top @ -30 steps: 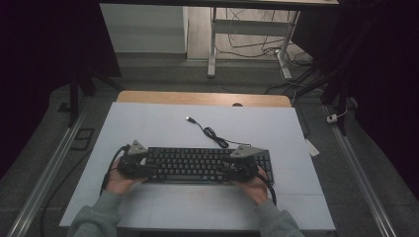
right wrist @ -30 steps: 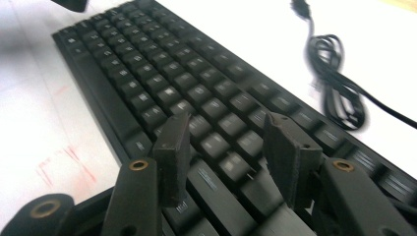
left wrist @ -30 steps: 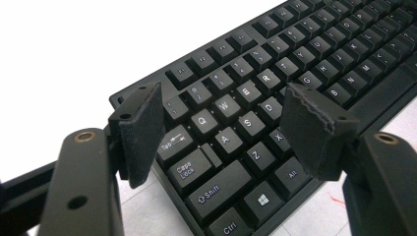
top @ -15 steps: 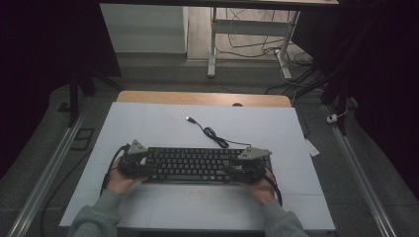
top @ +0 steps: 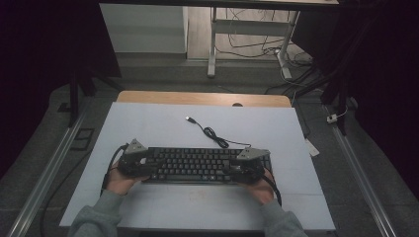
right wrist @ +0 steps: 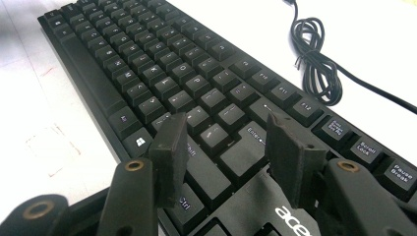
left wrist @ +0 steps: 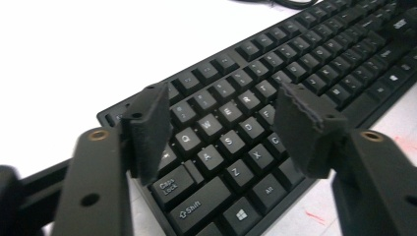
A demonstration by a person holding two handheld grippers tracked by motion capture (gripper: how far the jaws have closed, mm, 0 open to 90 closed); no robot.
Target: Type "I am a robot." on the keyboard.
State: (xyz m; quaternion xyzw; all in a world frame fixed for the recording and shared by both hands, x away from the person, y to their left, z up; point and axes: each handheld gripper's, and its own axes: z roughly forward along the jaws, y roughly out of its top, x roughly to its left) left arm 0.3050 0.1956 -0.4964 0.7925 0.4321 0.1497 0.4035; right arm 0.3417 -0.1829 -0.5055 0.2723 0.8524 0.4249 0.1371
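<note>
Keyboard (top: 197, 165) lies flat on the pale tabletop (top: 148, 123), long side across, on your half of it, near the front edge. It's black, full size; in the right hand-held gripper's view you can read "acer" on the case just below the Enter key. Its cable (top: 217, 137) leaves the back edge towards the right end, makes a small loose coil just behind the keyboard, then runs out to a plug (top: 189, 119) lying free on the tabletop, well apart from everything else. Your left hand-held gripper (top: 143, 165) sits over the keyboard's left end; its own view looks down across the Q/A/Z columns, Caps Lock and Shift, with a pad (left wrist: 147, 130) on either side of that block and clear air between them. Jaws there have just been closing a bit, but they stand apart and nothing is pinched: no pad presses on a key or on the case edge. Your right hand-held gripper (top: 244, 170) sits over the right end; its view has the Enter key and right Shift between the two pads (right wrist: 169, 147), jaws have just been opening slightly, gap clear, not clamped on anything. Can't tell from any view whether either set of pad tips touches the keycaps below. Your hand (top: 121, 180) grips each tool from the near side, sleeves at the front edge.
</note>
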